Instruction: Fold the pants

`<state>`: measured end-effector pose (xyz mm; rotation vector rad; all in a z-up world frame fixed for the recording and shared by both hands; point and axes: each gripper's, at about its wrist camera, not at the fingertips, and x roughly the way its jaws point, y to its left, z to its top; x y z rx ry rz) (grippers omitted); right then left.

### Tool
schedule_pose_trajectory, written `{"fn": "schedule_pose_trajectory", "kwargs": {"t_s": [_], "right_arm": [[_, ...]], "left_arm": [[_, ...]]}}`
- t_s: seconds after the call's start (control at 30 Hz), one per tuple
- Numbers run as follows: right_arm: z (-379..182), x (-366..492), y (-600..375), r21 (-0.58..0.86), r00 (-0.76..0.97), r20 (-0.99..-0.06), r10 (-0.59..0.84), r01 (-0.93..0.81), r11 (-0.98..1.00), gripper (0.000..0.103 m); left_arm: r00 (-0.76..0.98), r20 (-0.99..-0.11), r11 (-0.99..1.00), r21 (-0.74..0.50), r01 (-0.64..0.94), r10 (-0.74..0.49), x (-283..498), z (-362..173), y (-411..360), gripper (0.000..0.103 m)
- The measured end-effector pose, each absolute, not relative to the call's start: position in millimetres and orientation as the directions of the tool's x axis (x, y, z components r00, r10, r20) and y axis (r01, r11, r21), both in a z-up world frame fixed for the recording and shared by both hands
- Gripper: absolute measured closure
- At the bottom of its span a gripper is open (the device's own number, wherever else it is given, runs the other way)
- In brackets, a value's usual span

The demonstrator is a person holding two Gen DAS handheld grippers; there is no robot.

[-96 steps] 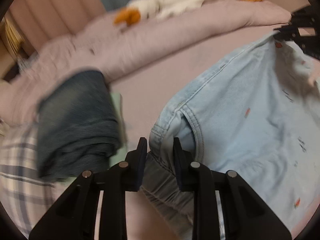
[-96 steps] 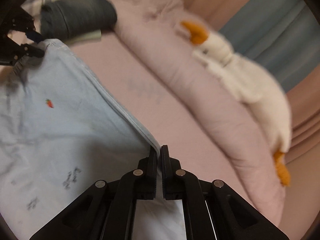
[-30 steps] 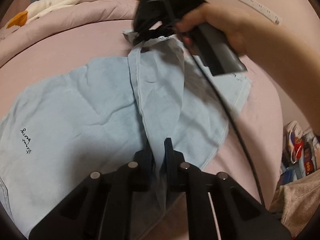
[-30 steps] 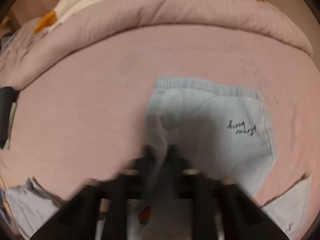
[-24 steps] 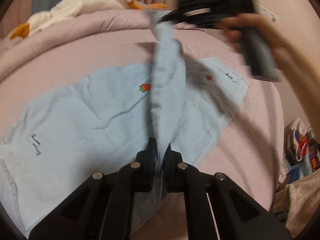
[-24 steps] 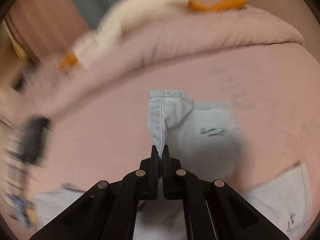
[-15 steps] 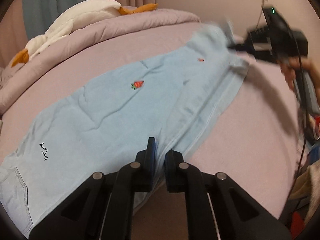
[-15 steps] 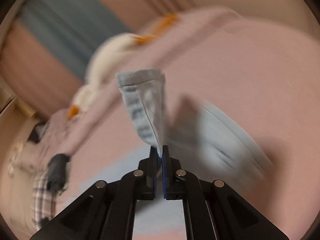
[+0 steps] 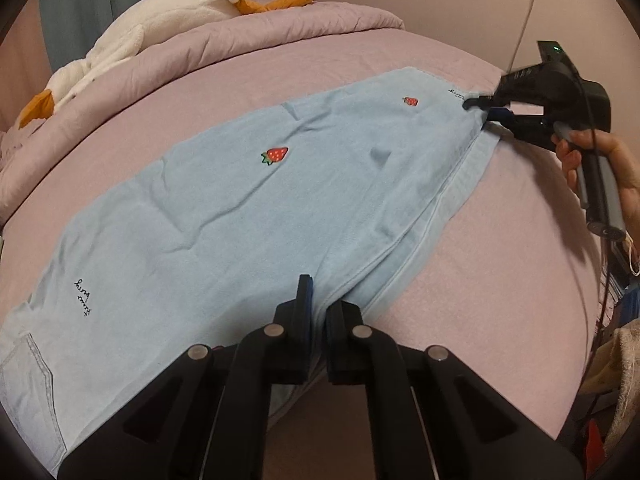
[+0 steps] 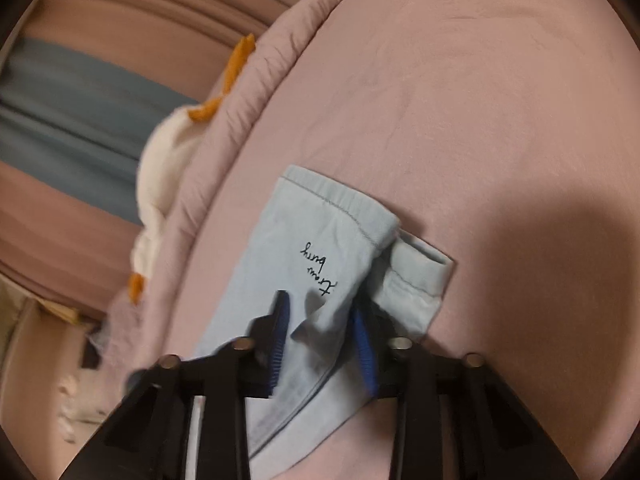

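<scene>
The pants (image 10: 320, 240) carry small black cursive stitching near the hem, reading roughly "straw berry". The same script sits near the pocket (image 9: 28, 364), too small to read.

1. We see the light-blue pants (image 9: 224, 232) cut off at the left wrist view's lower-left edge, so the waist is hidden.
2. The left hand-held gripper (image 9: 318, 306) covers the fabric beneath its fingers.
3. In the right wrist view, the plush goose (image 10: 160, 168) and curtains (image 10: 60, 128) are blurred.
4. We cannot identify the clutter (image 9: 616, 340) at the left wrist view's right edge.
</scene>
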<state>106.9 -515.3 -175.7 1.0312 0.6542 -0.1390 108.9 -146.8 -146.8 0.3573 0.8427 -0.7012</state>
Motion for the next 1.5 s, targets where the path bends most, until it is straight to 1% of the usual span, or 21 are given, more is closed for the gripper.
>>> {"fn": "schedule_pose_trajectory", "kwargs": {"t_s": [0.17,0.27,0.33,0.4,0.43,0.5,0.57,0.67,0.73,0.83,0.93,1.0,1.07,1.1,1.13,1.23,1.3,1.37,1.4,1.43,1.5], "right_arm": [[-170,69,-518,0.707,0.814,-0.562,0.143,0.384,0.594,0.096],[-181,69,-524,0.641,0.765,-0.636,0.097,0.455,0.618,0.096],[-194,74,-527,0.646,0.746,-0.650,0.141,0.446,0.620,0.095],[-192,75,-528,0.627,0.745,-0.655,0.125,0.444,0.641,0.095],[-186,72,-527,0.599,0.740,-0.667,0.091,0.459,0.656,0.095],[-167,64,-524,0.501,0.724,-0.688,-0.037,0.511,0.698,0.085],[-149,60,-512,0.440,0.738,-0.667,-0.101,0.500,0.746,0.081],[-131,71,-476,0.444,0.782,-0.622,0.035,0.316,0.838,0.081],[-125,90,-442,0.467,0.772,-0.607,0.187,0.156,0.870,0.081],[-128,116,-394,0.422,0.719,-0.636,0.280,0.021,0.906,0.084],[-151,127,-362,0.336,0.635,-0.720,0.281,-0.035,0.941,0.084],[-168,120,-353,0.246,0.595,-0.772,0.225,-0.047,0.968,0.086],[-171,105,-360,0.246,0.640,-0.732,0.233,-0.070,0.967,0.088],[-171,102,-369,0.278,0.630,-0.736,0.248,-0.054,0.959,0.093],[-169,102,-375,0.300,0.625,-0.736,0.260,-0.043,0.953,0.093],[-151,99,-390,0.321,0.654,-0.714,0.251,-0.013,0.947,0.093],[-145,91,-392,0.324,0.693,-0.675,0.255,-0.033,0.946,0.091],[-156,101,-394,0.321,0.675,-0.695,0.246,-0.015,0.947,0.083],[-169,106,-392,0.277,0.637,-0.742,0.209,0.006,0.961,0.082],[-182,101,-385,0.246,0.605,-0.773,0.190,0.009,0.969,0.083],[-184,95,-382,0.218,0.634,-0.752,0.182,-0.021,0.976,0.083]], "left_arm": [[0.483,-0.758,0.689,0.062,0.722,-0.438,96,-135,-144,0.099],[0.490,-0.776,0.680,0.110,0.725,-0.397,95,-147,-149,0.098],[0.482,-0.790,0.675,0.120,0.728,-0.380,95,-154,-151,0.099],[0.472,-0.788,0.679,0.095,0.728,-0.395,94,-148,-147,0.098],[0.459,-0.790,0.685,0.069,0.725,-0.407,94,-145,-144,0.096],[0.425,-0.786,0.688,-0.001,0.726,-0.449,93,-135,-133,0.090],[0.414,-0.765,0.691,-0.054,0.721,-0.493,91,-126,-123,0.076],[0.426,-0.738,0.710,-0.100,0.698,-0.523,100,-116,-126,0.074],[0.426,-0.734,0.727,-0.133,0.673,-0.529,110,-114,-136,0.075],[0.386,-0.762,0.742,-0.178,0.646,-0.519,124,-128,-156,0.076],[0.371,-0.816,0.744,-0.104,0.660,-0.443,120,-151,-166,0.075],[0.396,-0.793,0.728,-0.085,0.681,-0.463,111,-154,-159,0.075],[0.376,-0.789,0.726,-0.125,0.676,-0.486,110,-148,-149,0.074],[0.366,-0.788,0.730,-0.149,0.667,-0.495,112,-143,-141,0.073],[0.384,-0.777,0.737,-0.148,0.659,-0.499,113,-136,-133,0.071],[0.497,-0.744,0.789,-0.065,0.611,-0.446,117,-123,-105,0.072],[0.528,-0.754,0.840,-0.059,0.539,-0.392,128,-127,-80,0.074],[0.537,-0.786,0.898,-0.052,0.436,-0.306,140,-141,-50,0.074],[0.530,-0.807,0.921,-0.042,0.387,-0.260,141,-150,-31,0.075],[0.526,-0.801,0.928,-0.095,0.361,-0.287,138,-154,-9,0.078],[0.538,-0.779,0.934,-0.167,0.315,-0.321,129,-151,24,0.085]]}}
